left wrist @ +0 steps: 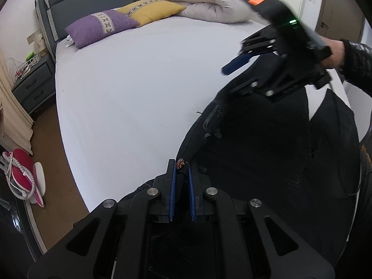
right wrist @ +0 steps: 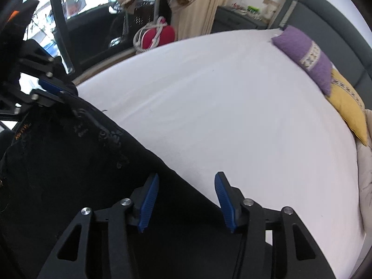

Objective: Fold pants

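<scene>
Black pants (left wrist: 255, 151) lie at the near corner of the white bed (left wrist: 130, 97), partly lifted. My left gripper (left wrist: 181, 165) is shut on the waistband beside a copper button (left wrist: 180, 164), with cloth pinched between the blue pads. A hand holds my right gripper (left wrist: 229, 80) above the far side of the pants. In the right wrist view this right gripper (right wrist: 187, 179) is open, and the edge of the pants (right wrist: 69, 162) runs under the gap between its fingers without touching the pads. The left gripper (right wrist: 55, 93) grips the cloth at the upper left.
A purple pillow (left wrist: 102, 26), a yellow pillow (left wrist: 151, 9) and a rolled beige duvet (left wrist: 204, 0) lie at the grey headboard. A nightstand (left wrist: 32, 83) and a red object with white cord (left wrist: 22, 174) stand on the floor left of the bed.
</scene>
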A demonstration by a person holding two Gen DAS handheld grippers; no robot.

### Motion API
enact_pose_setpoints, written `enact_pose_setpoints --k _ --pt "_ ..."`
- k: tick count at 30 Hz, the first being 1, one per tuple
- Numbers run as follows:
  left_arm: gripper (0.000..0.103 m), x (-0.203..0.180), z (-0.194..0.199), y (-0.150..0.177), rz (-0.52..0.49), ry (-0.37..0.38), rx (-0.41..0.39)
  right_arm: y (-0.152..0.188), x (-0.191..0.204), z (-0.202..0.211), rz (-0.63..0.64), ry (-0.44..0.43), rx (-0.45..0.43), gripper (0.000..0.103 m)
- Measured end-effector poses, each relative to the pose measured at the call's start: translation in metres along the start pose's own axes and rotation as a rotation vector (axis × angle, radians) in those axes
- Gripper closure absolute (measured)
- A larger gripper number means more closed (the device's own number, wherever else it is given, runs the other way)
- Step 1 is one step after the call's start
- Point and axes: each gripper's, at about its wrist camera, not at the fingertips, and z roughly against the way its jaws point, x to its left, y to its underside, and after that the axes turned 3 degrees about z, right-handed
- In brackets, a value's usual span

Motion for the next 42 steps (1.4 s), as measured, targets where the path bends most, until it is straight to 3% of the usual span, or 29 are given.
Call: enact_pose_setpoints --k 5,8,18,24,30,38,42 --pt "0.095 0.013 0.01 -0.004 0.009 0.007 -0.001 -0.005 -0.001 -0.01 -0.004 -0.024 0.034 0.082" --pt "0.095 0.014 0.008 -0.003 0.02 0.012 -0.011 -0.005 -0.001 -0.012 -0.02 -0.018 0.046 0.095" --pt "0.095 0.008 0.029 0.008 0.113 0.041 -0.055 0.021 0.018 0.021 -0.296 -0.094 -0.095 0.099" --pt "0.095 -0.009 0.054 0.022 0.158 0.061 -0.063 0.041 0.064 0.045 -0.376 -0.192 -0.168 0.099" --pt "0.095 -0.048 0.089 0.057 0.13 0.07 -0.056 0.073 0.122 0.083 -0.239 -0.179 -0.145 0.099" --pt "0.095 -0.118 0.111 0.124 0.056 0.151 0.018 0.137 0.216 0.122 0.061 -0.072 0.007 0.099" --pt "0.095 -0.15 0.115 0.151 0.041 0.182 0.057 0.156 0.25 0.132 0.147 -0.037 0.057 0.099"
